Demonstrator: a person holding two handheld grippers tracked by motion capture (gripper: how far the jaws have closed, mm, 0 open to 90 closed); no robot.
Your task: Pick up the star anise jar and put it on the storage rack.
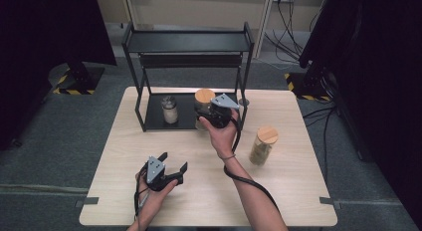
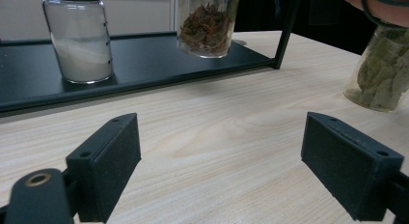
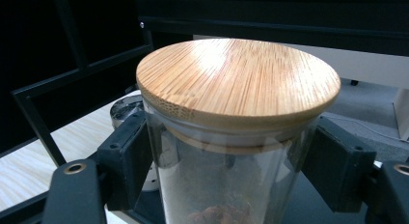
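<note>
Wooden table (image 1: 149,141), centre of frame. Black two-tier rack (image 1: 186,42) at its upper edge.
Lower shelf: white-filled jar (image 1: 169,110) left of centre; bamboo-lidded spice jar (image 3: 238,84) at right, clasped just under the lid by the right gripper (image 1: 211,113).
Leaf jar (image 1: 262,144) right of centre, on bare table.
Left gripper (image 1: 171,164) lower centre-left, jaws spread, holding nothing.

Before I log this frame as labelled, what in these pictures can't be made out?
- Jar base: right gripper view, cut by bottom edge.
- Whether the right gripper pads touch the glass: unclear.
- Leaf jar lid: left gripper view, cut off by the top edge.
- White jar contents: high view, too small.
</note>
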